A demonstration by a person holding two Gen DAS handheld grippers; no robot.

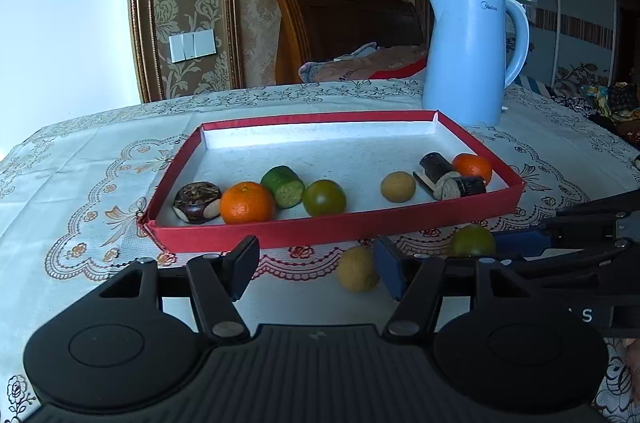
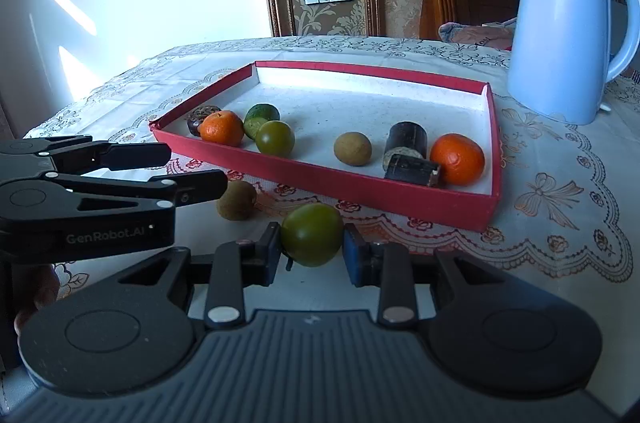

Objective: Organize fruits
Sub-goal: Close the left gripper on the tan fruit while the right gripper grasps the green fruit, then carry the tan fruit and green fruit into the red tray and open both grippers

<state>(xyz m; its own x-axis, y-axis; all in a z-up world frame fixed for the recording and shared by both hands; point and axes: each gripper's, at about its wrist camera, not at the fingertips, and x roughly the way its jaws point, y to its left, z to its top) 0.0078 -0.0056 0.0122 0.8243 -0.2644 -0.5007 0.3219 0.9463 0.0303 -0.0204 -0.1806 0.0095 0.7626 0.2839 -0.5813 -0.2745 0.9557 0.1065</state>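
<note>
Green fruit (image 2: 311, 234) pinched in our right claw (image 2: 310, 253), on the cloth just in front of the red tray (image 2: 360, 189).

Our right claw points forward and down over the tablecloth (image 2: 560, 183), its two pads pressed against the fruit's sides; the fruit is round, smooth and olive green. Our left claw (image 1: 316, 269) stands spread with nothing between its fingers, a tan round fruit (image 1: 357, 269) lying just beside its right pad. In the tray we see two oranges, a green fruit, a tan one, a cut green piece and dark cut pieces. A blue kettle (image 1: 472, 55) stands behind the tray.
</note>
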